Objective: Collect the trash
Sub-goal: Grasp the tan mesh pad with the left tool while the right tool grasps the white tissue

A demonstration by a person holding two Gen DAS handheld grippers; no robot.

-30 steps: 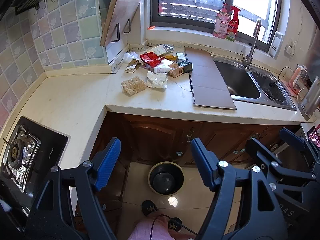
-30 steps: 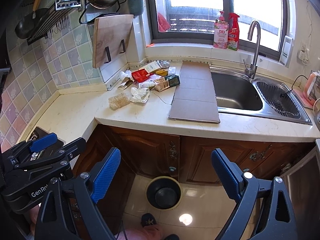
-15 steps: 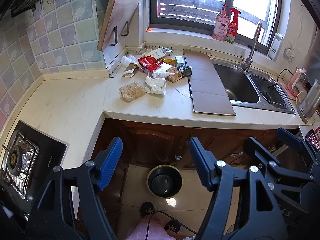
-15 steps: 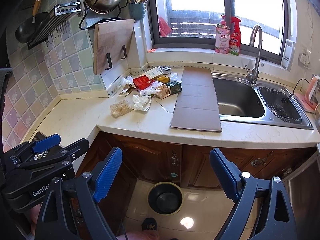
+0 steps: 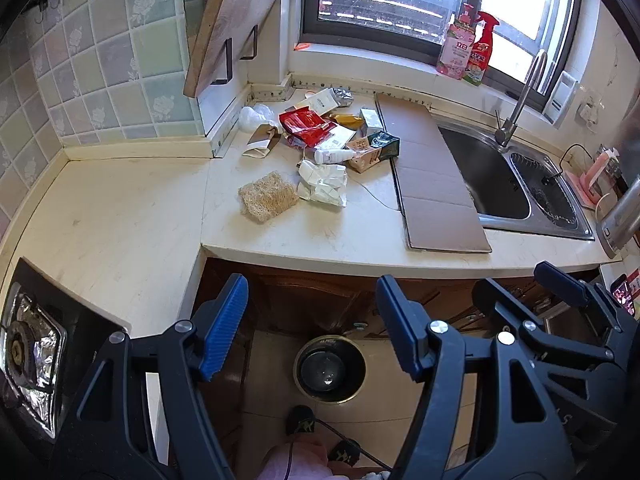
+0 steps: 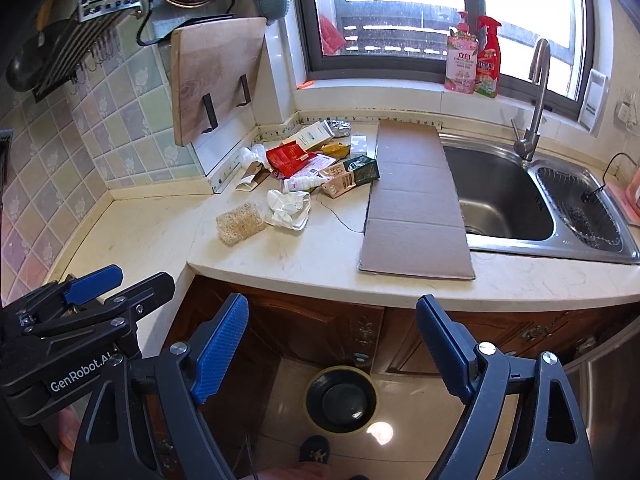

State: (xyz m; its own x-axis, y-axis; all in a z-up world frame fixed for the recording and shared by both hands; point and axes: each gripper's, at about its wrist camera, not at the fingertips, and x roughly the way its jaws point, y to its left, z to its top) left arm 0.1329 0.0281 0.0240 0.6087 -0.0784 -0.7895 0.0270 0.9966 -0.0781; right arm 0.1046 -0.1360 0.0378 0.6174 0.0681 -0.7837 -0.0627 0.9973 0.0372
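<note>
Grippers over the kitchen floor, trash on the countertop (image 5: 120, 220) corner.
Left gripper (image 5: 312, 324) and right gripper (image 6: 332, 344) gape empty, right jaws just closing slightly; trash pile (image 6: 316, 168) lies beside flattened cardboard (image 6: 416, 200); bin (image 6: 341, 399) below.

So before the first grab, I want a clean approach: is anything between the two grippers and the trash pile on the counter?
Nothing visible blocks it. The left gripper and right gripper hang open over the floor, short of the counter edge; bare countertop leads to the trash pile.
</note>
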